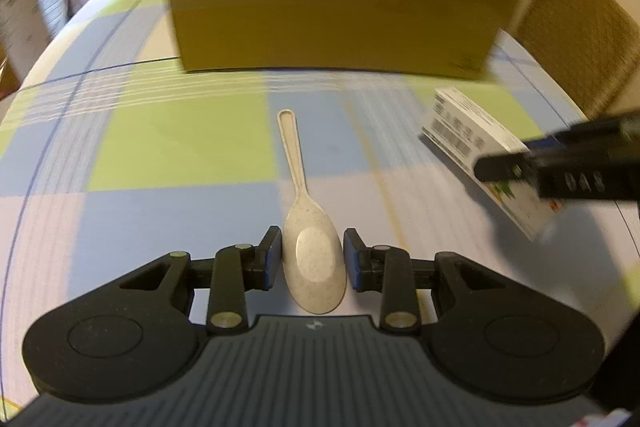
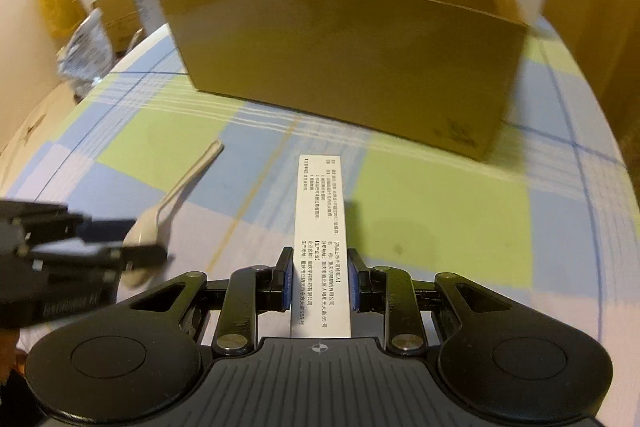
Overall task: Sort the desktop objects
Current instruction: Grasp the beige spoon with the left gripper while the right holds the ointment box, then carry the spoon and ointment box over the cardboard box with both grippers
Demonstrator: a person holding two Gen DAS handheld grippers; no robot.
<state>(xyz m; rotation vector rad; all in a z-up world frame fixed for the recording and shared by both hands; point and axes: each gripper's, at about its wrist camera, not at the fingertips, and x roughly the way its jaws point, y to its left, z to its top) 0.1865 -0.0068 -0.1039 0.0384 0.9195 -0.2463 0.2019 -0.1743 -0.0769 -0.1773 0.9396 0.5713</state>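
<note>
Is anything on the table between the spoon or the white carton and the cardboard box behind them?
Nothing visible. Bare tablecloth separates the spoon and the white carton from the cardboard box; its near wall must be cleared.

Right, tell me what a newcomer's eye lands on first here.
The big open brown cardboard box at the back of the checked blue-and-green tablecloth. In front, the left gripper straddles the bowl of a speckled beige plastic spoon, while the right gripper clamps a white printed carton.
</note>
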